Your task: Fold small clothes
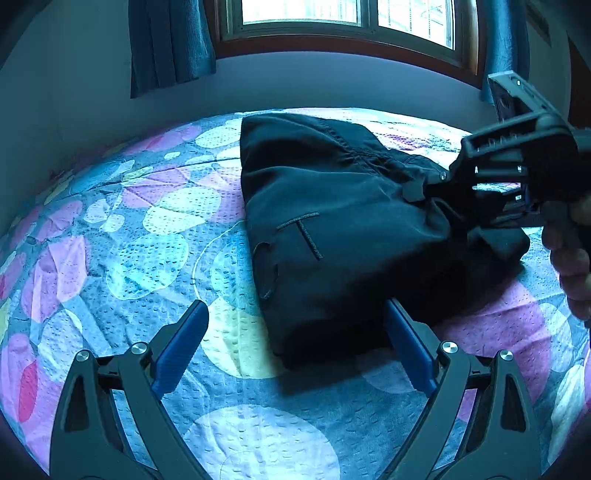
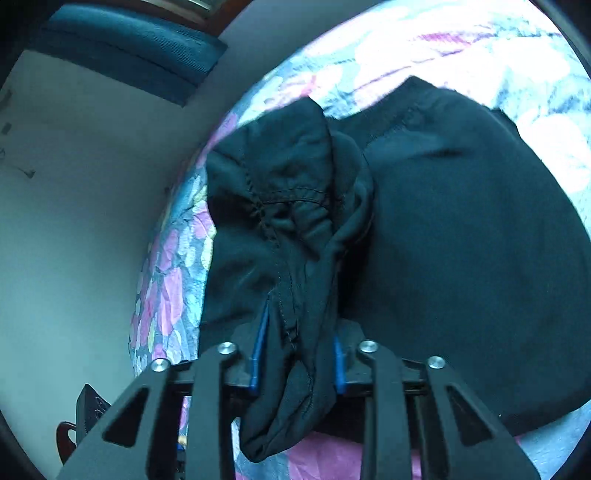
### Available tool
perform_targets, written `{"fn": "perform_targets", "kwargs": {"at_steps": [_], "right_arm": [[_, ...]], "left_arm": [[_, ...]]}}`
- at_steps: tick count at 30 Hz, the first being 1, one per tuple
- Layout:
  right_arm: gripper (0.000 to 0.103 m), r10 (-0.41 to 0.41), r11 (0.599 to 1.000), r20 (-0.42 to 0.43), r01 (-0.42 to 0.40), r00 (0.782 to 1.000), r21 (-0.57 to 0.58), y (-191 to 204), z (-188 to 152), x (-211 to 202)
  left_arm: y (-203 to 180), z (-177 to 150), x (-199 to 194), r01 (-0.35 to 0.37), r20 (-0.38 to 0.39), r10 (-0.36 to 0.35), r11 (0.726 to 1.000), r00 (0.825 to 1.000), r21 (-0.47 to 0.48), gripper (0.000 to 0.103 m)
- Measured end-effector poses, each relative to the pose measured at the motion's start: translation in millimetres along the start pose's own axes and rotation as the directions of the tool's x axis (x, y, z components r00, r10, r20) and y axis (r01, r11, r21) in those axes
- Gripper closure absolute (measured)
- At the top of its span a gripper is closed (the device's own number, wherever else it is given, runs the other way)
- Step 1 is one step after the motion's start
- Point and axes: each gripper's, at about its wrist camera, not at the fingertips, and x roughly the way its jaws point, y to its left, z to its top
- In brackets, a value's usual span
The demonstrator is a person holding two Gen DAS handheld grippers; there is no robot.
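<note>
On the patterned bedspread [image 1: 147,236] lies a dark garment [image 1: 332,221]; the right gripper [image 2: 295,350] pinches its gathered edge, perhaps a waistband, while the left gripper [image 1: 295,343] stands wide open, holding nothing

a bed with a floral quilt [image 1: 110,240] stands against a pale wall [image 1: 74,110]; daylight enters a wood-framed window [image 1: 332,22]; blue curtains [image 1: 170,44] flank it

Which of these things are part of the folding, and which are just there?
Part of the job:
- garment, dark, lying on the bed
- right gripper, shut on a bunch of its fabric
- left gripper, open, near its front edge

Just there:
- bedspread
- curtain
- window
- wall
</note>
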Motion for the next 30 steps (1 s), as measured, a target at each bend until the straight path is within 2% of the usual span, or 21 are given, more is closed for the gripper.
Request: {"fn": "perform_targets", "kwargs": {"at_steps": [3,8,9,11,15,18,20,22,23,25,26,27,30], "right_arm": [[0.085,0.087,0.996,0.083,-0.085,0.993,-0.034,16,6,-31],[0.087,0.108,0.992,0.213,-0.092,0.971,-0.087,17,10,-80],[0.087,0.104,0.993,0.232,-0.087,0.967,-0.082,8,9,-88],[0.087,0.092,0.996,0.248,-0.085,0.964,-0.038,-16,5,-95],[0.087,0.036,0.994,0.229,-0.058,0.973,0.088,-78,-6,-84],[0.086,0.089,0.978,0.211,-0.125,0.973,0.165,-119,-19,-75],[0.083,0.155,0.959,0.218,-0.200,0.964,0.201,-129,-24,-75],[0.074,0.175,0.952,0.221,-0.223,0.959,0.211,-129,-27,-81],[0.071,0.177,0.952,0.218,-0.224,0.960,0.211,-128,-28,-86],[0.059,0.189,0.952,0.213,-0.232,0.959,0.201,-128,-32,-96],[0.046,0.191,0.952,0.213,-0.234,0.958,0.198,-124,-34,-99],[0.041,0.194,0.953,0.215,-0.235,0.957,0.190,-122,-37,-103],[0.037,0.167,0.969,0.199,-0.198,0.966,0.148,-111,-44,-110]], "left_arm": [[-6,-1,-3,0.023,-0.008,-0.023,1.000,1.000,0.004,0.009],[-7,8,2,-0.015,0.005,0.015,1.000,1.000,-0.007,0.009],[-4,10,5,-0.011,0.002,0.011,1.000,1.000,-0.028,0.009],[0,13,14,0.067,-0.019,-0.069,0.995,0.997,-0.068,0.007],[-11,12,28,0.091,-0.058,-0.093,0.995,0.994,-0.045,0.006],[-17,11,30,0.098,-0.065,-0.100,0.995,0.993,-0.031,0.006],[-16,11,30,0.096,-0.068,-0.098,0.995,0.993,-0.034,0.006],[-13,11,32,0.102,-0.072,-0.105,0.994,0.992,-0.048,0.006],[-13,11,33,0.101,-0.075,-0.105,0.993,0.992,-0.053,0.006],[-12,11,36,0.095,-0.085,-0.099,0.994,0.991,-0.055,0.006],[-12,11,38,0.096,-0.092,-0.101,0.994,0.991,-0.057,0.006],[-11,11,39,0.100,-0.097,-0.106,0.993,0.990,-0.063,0.006],[-9,10,41,0.107,-0.105,-0.115,0.991,0.988,-0.077,0.006]]}}
